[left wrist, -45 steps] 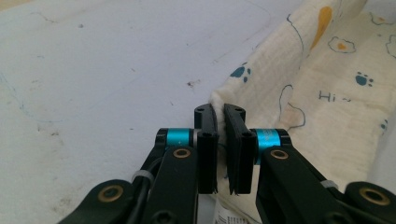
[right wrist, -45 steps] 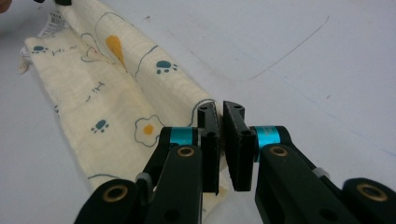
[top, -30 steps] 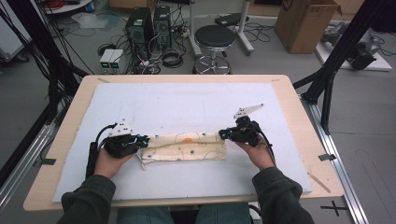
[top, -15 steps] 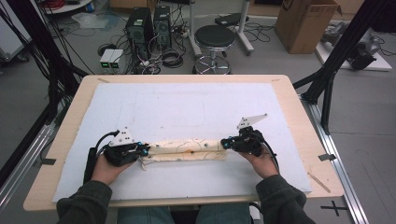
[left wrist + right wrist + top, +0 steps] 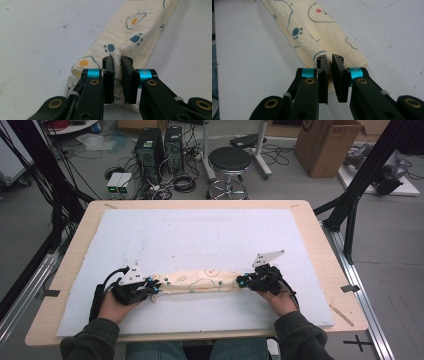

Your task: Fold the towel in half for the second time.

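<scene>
A pale yellow cloth (image 5: 200, 281) printed with fried eggs and paw prints lies folded into a long narrow strip across the near part of the white mat (image 5: 200, 230). My left gripper (image 5: 152, 287) grips the strip's left end. In the left gripper view the gripper (image 5: 117, 60) pinches a ridge of cloth (image 5: 135, 27) between its pads, the jaws having just eased open a touch. My right gripper (image 5: 242, 281) grips the right end. In the right gripper view the gripper (image 5: 329, 58) stands almost closed over the cloth (image 5: 312, 27) corner.
The mat covers most of a wooden table (image 5: 320, 235). Beyond the table's far edge stand a black stool (image 5: 229, 157), computer towers (image 5: 160, 147) with cables, and a cardboard box (image 5: 325, 145). Black frame poles (image 5: 357, 190) rise at both sides.
The cloth has gone from a wider, looser fold to a narrow strip. The right hand has come toward the person and down; the left hand has shifted only slightly.
</scene>
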`<state>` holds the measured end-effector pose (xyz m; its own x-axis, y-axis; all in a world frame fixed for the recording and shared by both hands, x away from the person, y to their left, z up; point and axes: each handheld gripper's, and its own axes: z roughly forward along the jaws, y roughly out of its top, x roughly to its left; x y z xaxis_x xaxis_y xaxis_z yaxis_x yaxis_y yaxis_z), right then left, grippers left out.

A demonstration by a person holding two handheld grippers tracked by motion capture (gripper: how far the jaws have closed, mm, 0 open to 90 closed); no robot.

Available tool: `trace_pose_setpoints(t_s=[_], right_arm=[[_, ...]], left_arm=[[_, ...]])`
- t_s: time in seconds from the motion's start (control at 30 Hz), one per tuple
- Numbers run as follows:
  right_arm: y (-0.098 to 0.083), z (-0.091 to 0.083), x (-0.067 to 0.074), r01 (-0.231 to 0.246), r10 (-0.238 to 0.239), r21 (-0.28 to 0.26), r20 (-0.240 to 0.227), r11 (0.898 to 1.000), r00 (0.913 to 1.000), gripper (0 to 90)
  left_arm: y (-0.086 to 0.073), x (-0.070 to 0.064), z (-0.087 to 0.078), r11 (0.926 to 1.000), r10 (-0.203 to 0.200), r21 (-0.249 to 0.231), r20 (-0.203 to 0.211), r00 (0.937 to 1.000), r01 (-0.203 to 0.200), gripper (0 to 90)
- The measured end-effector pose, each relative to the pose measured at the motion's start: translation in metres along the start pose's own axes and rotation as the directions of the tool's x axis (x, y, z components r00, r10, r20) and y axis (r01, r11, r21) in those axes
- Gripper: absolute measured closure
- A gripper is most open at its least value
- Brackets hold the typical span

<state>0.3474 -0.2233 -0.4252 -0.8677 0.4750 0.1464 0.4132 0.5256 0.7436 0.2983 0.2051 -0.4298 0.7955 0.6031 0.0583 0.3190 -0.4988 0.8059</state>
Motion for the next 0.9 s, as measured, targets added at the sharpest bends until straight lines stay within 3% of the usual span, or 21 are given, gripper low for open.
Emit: trace_pose_setpoints(t_s=[0.17, 0.3, 0.43, 0.5, 0.53, 0.67, 0.9], right_arm=[[0.008, -0.002, -0.005, 0.006, -0.005, -0.013, 0.03, 1.0, 0.9995, 84.1], [0.021, -0.005, -0.007, 0.02, -0.017, -0.039, 0.066, 0.999, 0.9977, 84.1], [0.018, -0.005, -0.004, 0.035, -0.033, -0.022, 0.062, 0.999, 0.9975, 84.0], [0.013, -0.003, -0.002, 0.036, -0.035, -0.014, 0.056, 0.999, 0.9978, 83.7], [0.01, -0.001, -0.001, 0.034, -0.033, -0.004, 0.05, 0.999, 0.9982, 83.3], [0.001, 0.003, 0.002, 0.028, -0.028, 0.011, 0.033, 1.0, 0.9991, 80.9], [-0.006, -0.001, 0.006, 0.012, -0.012, 0.03, 0.014, 0.999, 0.9998, 71.5]], left_arm=[[0.013, 0.008, 0.001, 0.9994, -0.012, -0.034, -0.076, 0.9971, 0.01, 83.0], [0.025, 0.018, 0.003, 0.9978, -0.026, -0.064, -0.151, 0.9883, 0.016, 83.0], [0.019, 0.014, 0.004, 0.9992, 0.0, -0.039, -0.135, 0.9909, -0.005, 82.7], [0.015, 0.01, 0.004, 0.9997, 0.023, -0.004, -0.118, 0.9928, -0.024, 82.3], [0.012, 0.008, 0.003, 0.9995, 0.028, -0.012, -0.113, 0.9932, -0.029, 82.1], [-0.001, 0.002, 0.002, 0.9996, 0.022, 0.017, -0.073, 0.9971, -0.021, 81.1], [-0.005, -0.003, -0.006, 0.9997, 0.008, 0.024, 0.006, 1.0, -0.008, 64.8]])
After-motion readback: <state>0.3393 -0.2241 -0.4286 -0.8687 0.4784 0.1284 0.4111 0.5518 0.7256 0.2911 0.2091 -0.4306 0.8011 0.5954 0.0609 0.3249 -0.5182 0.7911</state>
